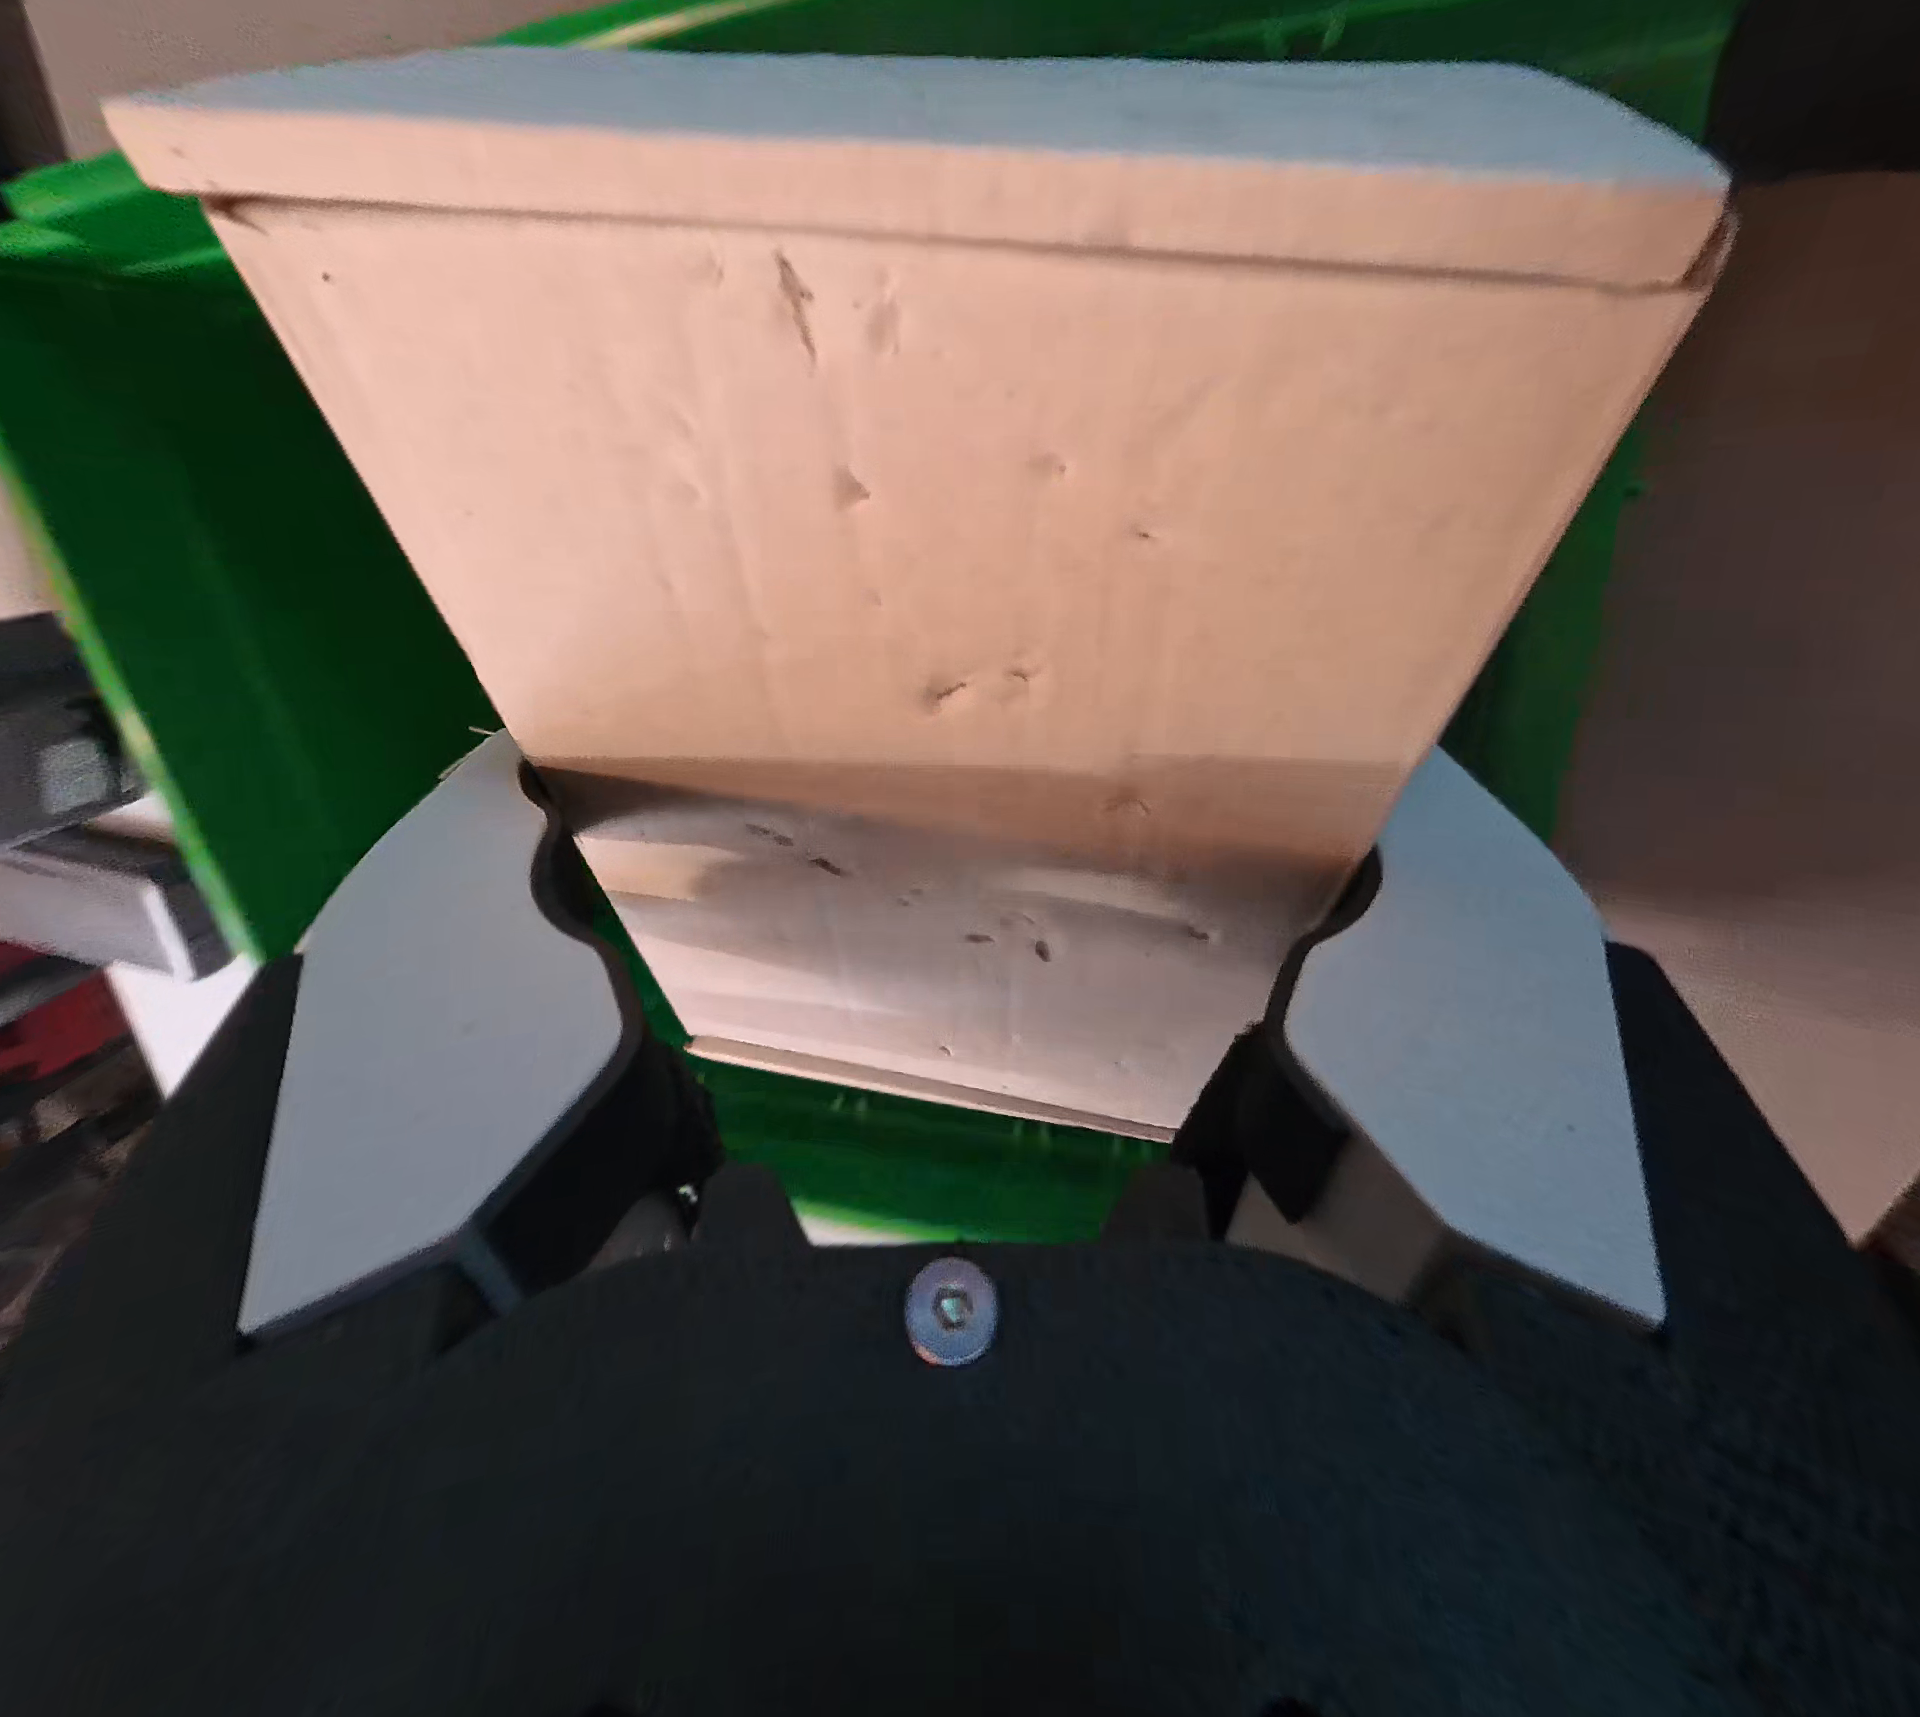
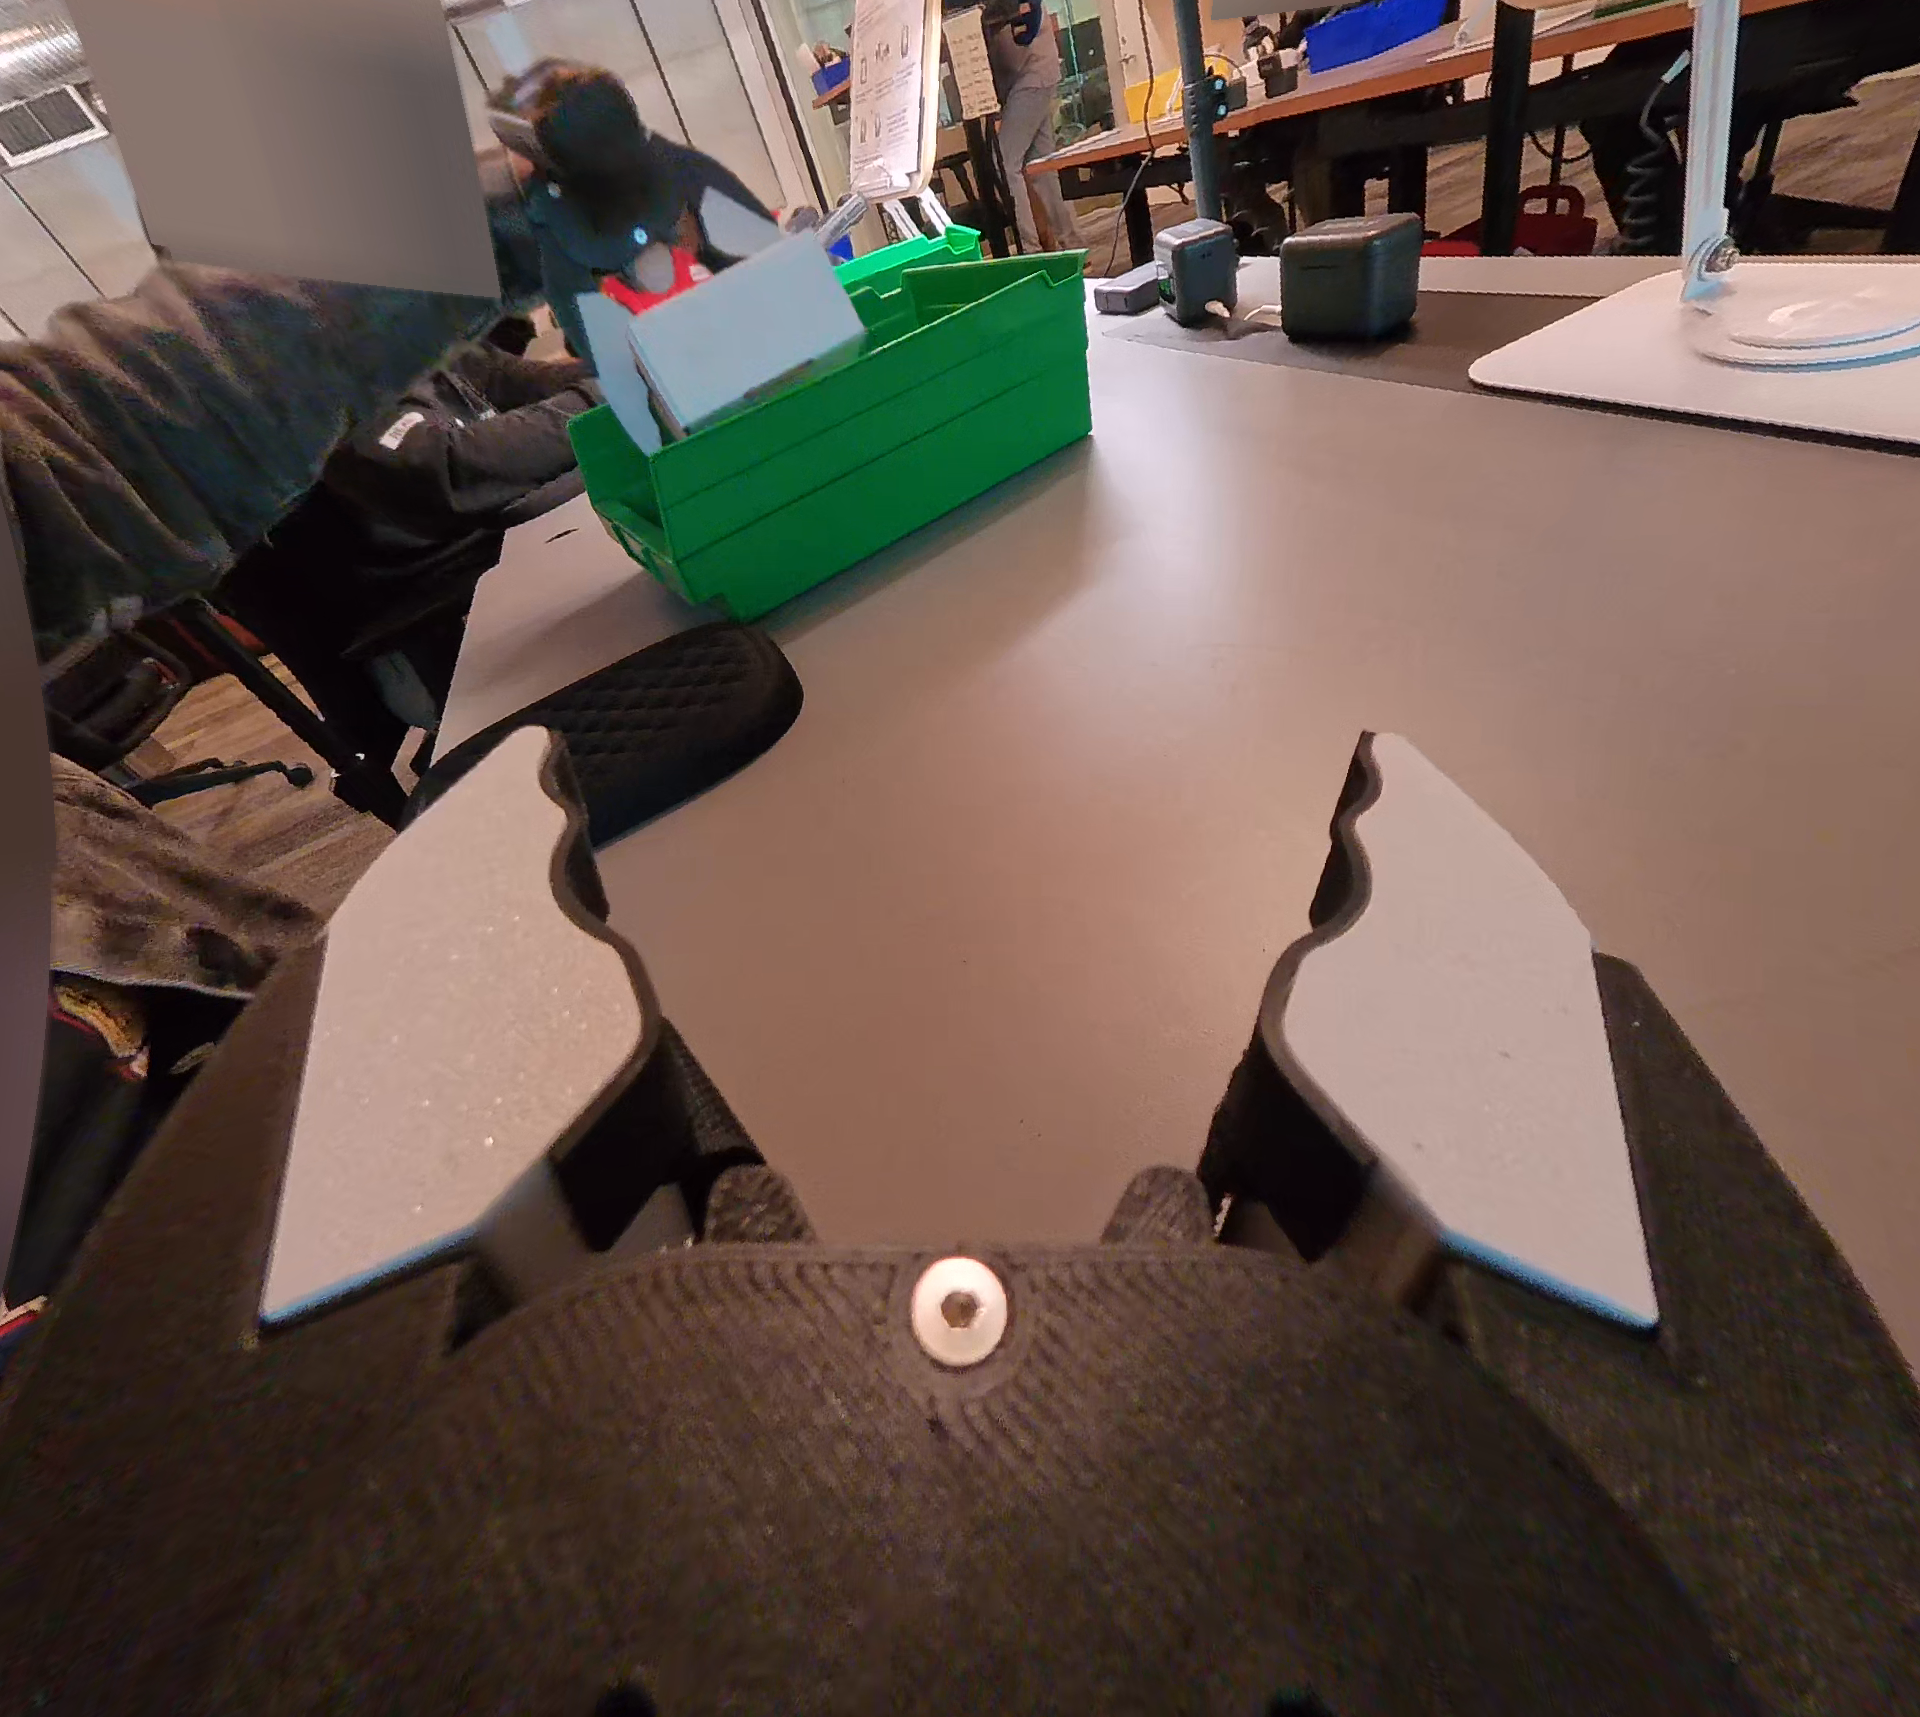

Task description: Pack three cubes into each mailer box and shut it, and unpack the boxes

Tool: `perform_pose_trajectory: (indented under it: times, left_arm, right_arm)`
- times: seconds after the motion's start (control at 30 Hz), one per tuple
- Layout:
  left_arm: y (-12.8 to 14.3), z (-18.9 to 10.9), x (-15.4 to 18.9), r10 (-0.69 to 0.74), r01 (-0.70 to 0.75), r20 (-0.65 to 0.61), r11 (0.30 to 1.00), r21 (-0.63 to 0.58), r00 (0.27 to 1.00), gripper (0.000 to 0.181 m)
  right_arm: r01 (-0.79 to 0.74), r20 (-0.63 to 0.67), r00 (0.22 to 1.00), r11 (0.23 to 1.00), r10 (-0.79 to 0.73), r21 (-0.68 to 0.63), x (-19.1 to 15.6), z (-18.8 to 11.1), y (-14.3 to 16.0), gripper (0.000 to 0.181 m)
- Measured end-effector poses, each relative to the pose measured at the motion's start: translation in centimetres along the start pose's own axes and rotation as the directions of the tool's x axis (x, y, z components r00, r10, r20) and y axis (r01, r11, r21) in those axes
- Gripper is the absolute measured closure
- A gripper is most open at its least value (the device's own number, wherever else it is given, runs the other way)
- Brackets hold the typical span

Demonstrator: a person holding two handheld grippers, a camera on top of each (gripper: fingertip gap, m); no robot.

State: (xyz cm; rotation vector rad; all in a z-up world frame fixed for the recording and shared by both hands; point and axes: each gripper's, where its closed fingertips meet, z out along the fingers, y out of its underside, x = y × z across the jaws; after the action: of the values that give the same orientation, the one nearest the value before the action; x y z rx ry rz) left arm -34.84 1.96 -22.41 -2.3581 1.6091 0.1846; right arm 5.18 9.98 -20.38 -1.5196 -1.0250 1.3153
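A shut brown cardboard mailer box fills the left wrist view, tilted, with dents on its face. My left gripper grips it by its two sides near the lower end, over a green bin. In the right wrist view the same box leans tilted in the green bin at the table's far left, with the left gripper behind it. My right gripper is open and empty, low over the grey table. No cubes show.
A black padded rest lies at the table's left edge near my right gripper. Dark charger blocks stand at the back. A white stand base sits at the far right. A dark sleeve reaches toward the bin. Tip to tip, the grippers are about 45 centimetres apart.
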Motion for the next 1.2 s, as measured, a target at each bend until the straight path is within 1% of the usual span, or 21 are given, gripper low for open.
perform_pose_trajectory:
  times: [0.1, 0.17, 0.27, 0.37, 0.43, 0.5, 0.57, 0.67, 0.73, 0.77, 0.8, 0.87, 0.97, 1.07, 1.13, 1.2]
  left_arm:
    - [-0.7, -2.6, -0.9, 0.021, -0.018, 0.031, 0.994, -0.104, 0.999, 0.044]
    - [-2.0, -4.3, -1.6, 0.048, -0.038, 0.057, 0.984, -0.174, 0.997, 0.043]
    - [-5.0, -5.9, -2.4, 0.091, -0.064, 0.085, 0.958, -0.279, 0.992, 0.043]
    - [-9.3, -5.6, -2.2, 0.118, -0.091, 0.057, 0.933, -0.347, 0.991, 0.043]
    - [-13.0, -4.4, -1.5, 0.132, -0.120, 0.011, 0.929, -0.349, 0.991, 0.043]
    - [-16.6, -2.4, -0.6, 0.160, -0.164, -0.039, 0.922, -0.351, 0.986, 0.043]
    - [-19.8, 0.0, 0.0, 0.189, -0.201, -0.066, 0.907, -0.370, 0.980, 0.044]
    - [-23.8, 4.4, 1.3, 0.205, -0.231, -0.108, 0.890, -0.393, 0.973, 0.044]
    - [-26.5, 7.0, 2.7, 0.231, -0.269, -0.145, 0.888, -0.372, 0.962, 0.044]
    - [-28.2, 8.0, 3.3, 0.230, -0.269, -0.153, 0.902, -0.338, 0.961, 0.045]
    - [-29.3, 8.8, 3.8, 0.230, -0.274, -0.168, 0.904, -0.329, 0.959, 0.045]
    - [-30.8, 10.2, 4.5, 0.251, -0.296, -0.178, 0.903, -0.312, 0.951, 0.045]
    - [-31.9, 11.4, 4.9, 0.267, -0.306, -0.165, 0.905, -0.297, 0.949, 0.045]
    - [-33.0, 11.7, 5.0, 0.196, -0.226, -0.151, 0.947, -0.226, 0.969, 0.045]
    - [-33.2, 11.8, 5.0, 0.174, -0.197, -0.134, 0.964, -0.180, 0.976, 0.045]
    - [-33.7, 11.5, 4.8, 0.151, -0.161, -0.104, 0.982, -0.095, 0.983, 0.048]
  right_arm:
    - [0.002, 0.001, 1.000, 1.000, -0.002, -0.006, 0.0, 0.1, 0.1, 0.047]
    - [0.006, 0.002, 1.000, 1.000, -0.006, -0.006, -0.1, 0.1, 0.1, 0.047]
    - [0.009, 0.002, 1.000, 1.000, -0.009, -0.007, -0.1, 0.1, 0.1, 0.047]
    - [0.010, 0.006, 1.000, 1.000, -0.010, -0.003, -0.2, 0.0, 0.0, 0.047]
    - [0.012, 0.006, 1.000, 1.000, -0.012, 0.012, -0.2, -0.1, -0.3, 0.047]
    - [0.012, 0.002, 1.000, 0.999, -0.013, 0.035, -0.1, -0.4, -0.7, 0.047]
    - [0.017, -0.016, 1.000, 0.998, -0.017, 0.060, 0.2, -0.6, -1.1, 0.047]
    - [0.036, -0.051, 0.998, 0.995, -0.031, 0.093, 0.8, -1.1, -1.7, 0.048]
    - [0.047, -0.081, 0.996, 0.992, -0.038, 0.117, 1.3, -1.5, -2.1, 0.048]
    - [0.043, -0.087, 0.996, 0.991, -0.033, 0.127, 1.5, -1.8, -2.3, 0.048]
    - [0.033, -0.088, 0.996, 0.991, -0.021, 0.133, 1.7, -2.0, -2.5, 0.048]
    - [0.009, -0.091, 0.996, 0.990, 0.004, 0.143, 2.0, -2.3, -2.6, 0.048]
    - [0.009, -0.106, 0.994, 0.990, 0.006, 0.141, 2.3, -2.6, -2.6, 0.048]
    - [0.032, -0.118, 0.993, 0.993, -0.018, 0.117, 2.3, -2.5, -2.3, 0.048]
    - [0.052, -0.122, 0.992, 0.995, -0.041, 0.089, 2.2, -2.3, -1.9, 0.048]
    - [0.073, -0.126, 0.990, 0.995, -0.063, 0.072, 2.2, -2.1, -1.7, 0.047]
